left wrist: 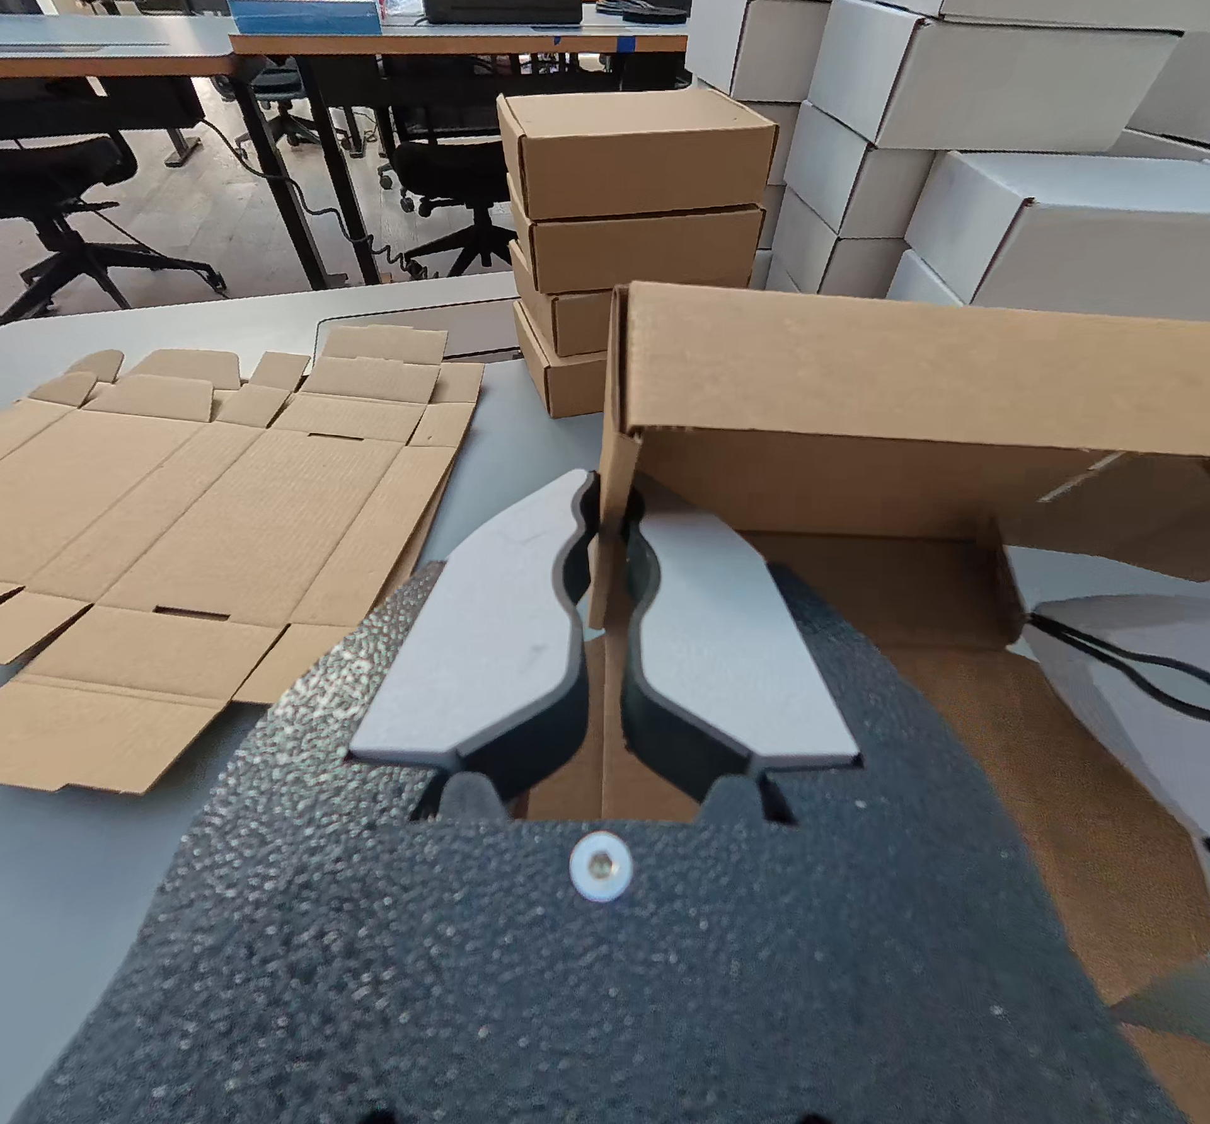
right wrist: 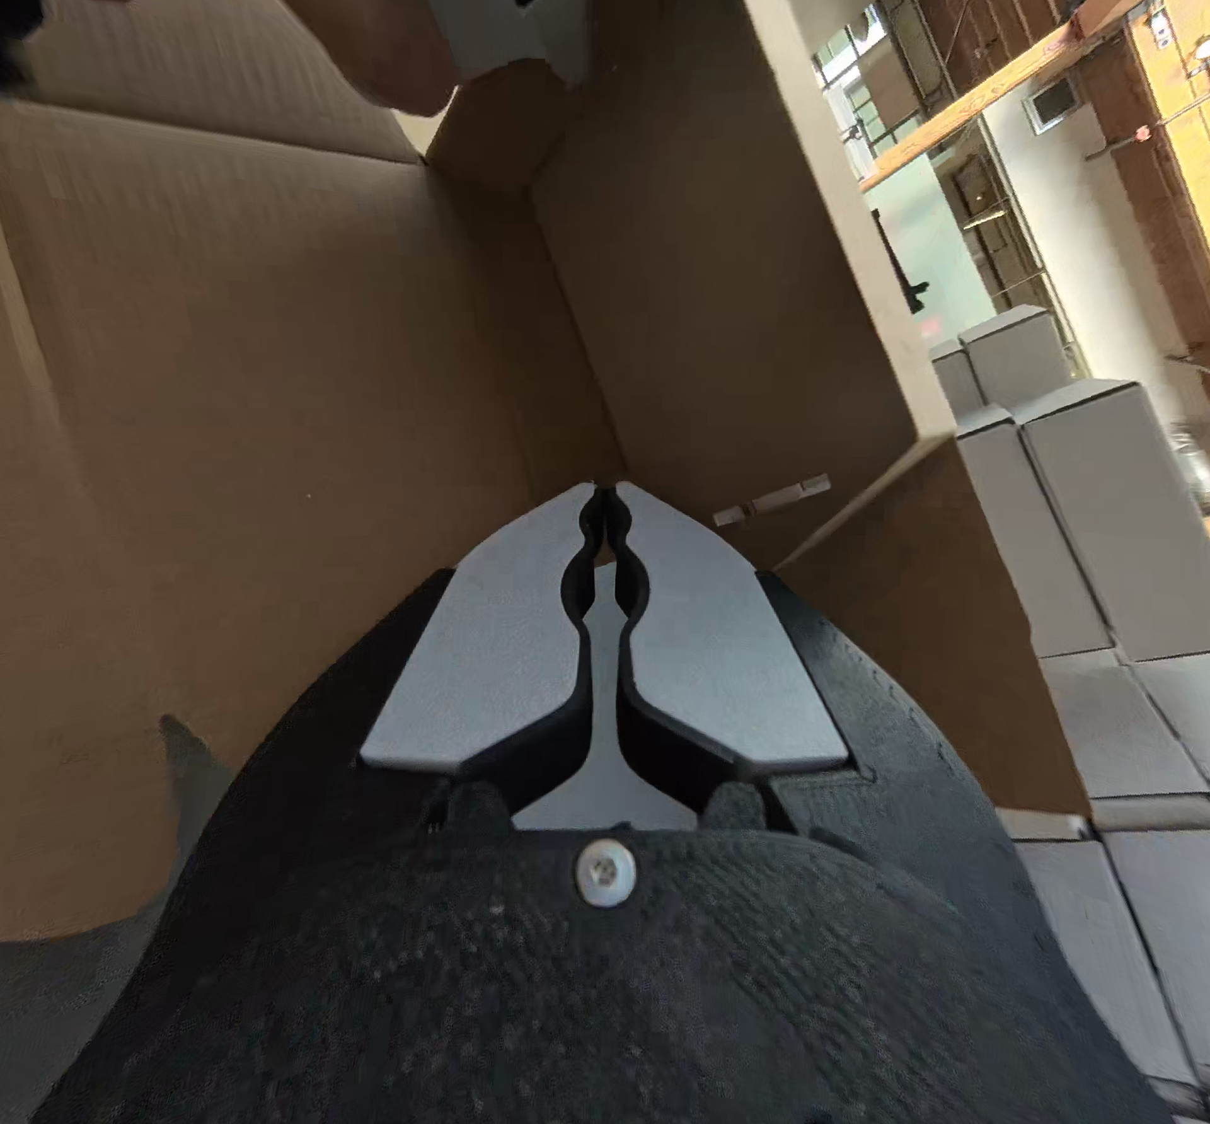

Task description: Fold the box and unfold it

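While the left gripper (left wrist: 612, 506) is pinching the upright side flap (left wrist: 612, 503) of the half-formed brown box (left wrist: 916, 372), the right gripper (right wrist: 604, 489) is sitting inside the box with its tips pressed together on nothing, nosing at the inner corner crease.

Box is sitting on the grey table (left wrist: 131, 896), right of the flat cardboard blanks (left wrist: 216, 536), with the stack of folded brown boxes (left wrist: 635, 221) just behind it.

Risks:
- Flap is being held only near its edge, so a twist could be creasing it off the score line or tearing the corner.
- Right tips pushing into the corner could be sliding the whole box, since nothing is anchoring its base.
- Long wall is leaning inward over the floor panel; it may be collapsing onto the right gripper, though blur in the right wrist view makes this hard to judge.

Room: white boxes (left wrist: 982, 77) are crowding the right and rear. Open table is lying only between box and blanks, and toward the near edge.
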`<action>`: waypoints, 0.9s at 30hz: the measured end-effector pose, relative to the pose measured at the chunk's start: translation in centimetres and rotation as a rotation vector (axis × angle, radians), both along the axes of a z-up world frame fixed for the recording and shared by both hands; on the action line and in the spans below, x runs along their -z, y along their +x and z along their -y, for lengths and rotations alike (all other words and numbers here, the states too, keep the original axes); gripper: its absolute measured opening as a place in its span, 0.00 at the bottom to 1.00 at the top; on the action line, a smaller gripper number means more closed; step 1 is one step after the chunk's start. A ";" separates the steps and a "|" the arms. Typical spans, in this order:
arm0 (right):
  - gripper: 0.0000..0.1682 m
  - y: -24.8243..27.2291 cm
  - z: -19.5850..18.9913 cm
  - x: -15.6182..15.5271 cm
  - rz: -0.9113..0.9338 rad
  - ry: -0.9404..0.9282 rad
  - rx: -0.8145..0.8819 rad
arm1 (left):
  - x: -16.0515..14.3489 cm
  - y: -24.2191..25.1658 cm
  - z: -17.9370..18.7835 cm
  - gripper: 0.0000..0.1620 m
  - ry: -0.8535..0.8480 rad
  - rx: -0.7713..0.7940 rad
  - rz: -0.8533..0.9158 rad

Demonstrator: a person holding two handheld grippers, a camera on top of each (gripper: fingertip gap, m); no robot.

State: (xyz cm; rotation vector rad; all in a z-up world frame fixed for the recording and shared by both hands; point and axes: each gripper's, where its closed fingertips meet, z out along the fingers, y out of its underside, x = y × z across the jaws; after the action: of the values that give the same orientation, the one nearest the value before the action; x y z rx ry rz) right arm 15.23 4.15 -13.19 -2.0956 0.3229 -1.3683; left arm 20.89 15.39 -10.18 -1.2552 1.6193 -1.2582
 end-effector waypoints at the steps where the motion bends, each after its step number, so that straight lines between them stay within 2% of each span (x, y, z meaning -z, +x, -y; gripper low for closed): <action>1: 0.00 -0.4 0.0 -0.6 -0.040 0.106 -0.028 | 0.0 0.1 -0.3 0.03 -0.001 -0.005 0.001; 5: 0.03 -1.3 2.4 -4.5 -0.162 0.575 -0.067 | 0.3 0.4 -1.5 0.03 -0.026 -0.016 -0.012; 9: 0.09 -1.2 8.0 -8.7 -0.067 0.777 -0.009 | 0.9 0.5 -2.5 0.03 -0.047 -0.012 -0.030; 11: 0.14 -0.2 11.3 -9.1 -0.014 0.794 0.077 | 1.0 0.5 -2.6 0.03 -0.080 0.006 -0.044; 13: 0.23 1.1 13.2 -8.1 -0.046 0.774 0.126 | 1.2 0.3 -2.2 0.03 -0.117 0.035 -0.063; 18: 0.37 4.0 12.4 -5.6 -0.195 0.739 0.067 | 1.2 0.1 -0.7 0.02 -0.134 0.090 -0.080; 23: 0.40 4.8 9.3 -5.4 -0.306 0.683 -0.109 | 1.3 -0.1 0.2 0.03 -0.122 0.136 -0.097; 27: 0.31 2.6 5.9 -5.0 -0.402 0.567 -0.310 | 1.3 0.1 0.0 0.03 -0.111 0.129 -0.098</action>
State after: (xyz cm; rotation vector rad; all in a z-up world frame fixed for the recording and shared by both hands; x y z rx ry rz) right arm 17.87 -1.71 -8.23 -1.8187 0.4624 -0.5778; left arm 20.97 15.37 -11.50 -1.3156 1.7443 -1.4019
